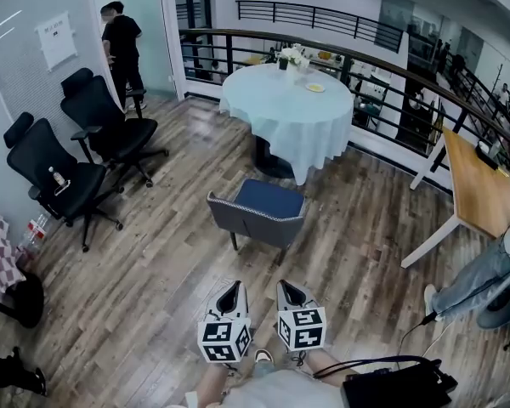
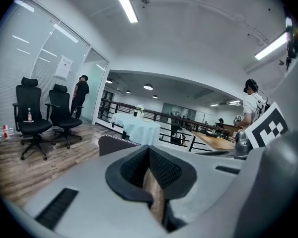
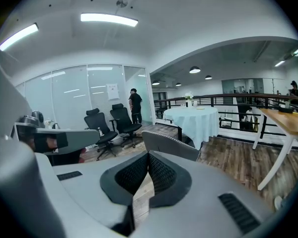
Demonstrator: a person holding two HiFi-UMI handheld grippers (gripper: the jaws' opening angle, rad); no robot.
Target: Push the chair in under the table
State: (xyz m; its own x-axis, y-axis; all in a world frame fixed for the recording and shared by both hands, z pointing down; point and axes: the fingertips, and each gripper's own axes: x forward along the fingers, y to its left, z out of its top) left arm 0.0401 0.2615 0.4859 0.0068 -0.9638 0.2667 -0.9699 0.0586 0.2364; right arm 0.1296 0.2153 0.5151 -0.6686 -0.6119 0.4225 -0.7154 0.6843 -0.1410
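Note:
A grey chair (image 1: 259, 212) with a blue seat stands pulled out from the round table (image 1: 286, 109), which wears a pale blue cloth; the chair's back faces me. My left gripper (image 1: 230, 295) and right gripper (image 1: 289, 292) hover side by side a short way behind the chair back, both shut and empty, touching nothing. In the left gripper view the chair back (image 2: 116, 144) rises just past the shut left gripper (image 2: 149, 150), with the table (image 2: 139, 128) behind it. The right gripper view shows the chair back (image 3: 171, 145) beyond the shut right gripper (image 3: 148, 156), and the table (image 3: 191, 118) farther off.
Two black office chairs (image 1: 85, 155) stand along the left wall, and a person (image 1: 121, 49) stands near the door. A wooden desk (image 1: 480, 185) is at the right, where a seated person's leg (image 1: 472, 283) shows. A black railing (image 1: 382, 66) runs behind the table. A black bag (image 1: 399, 385) hangs near my right side.

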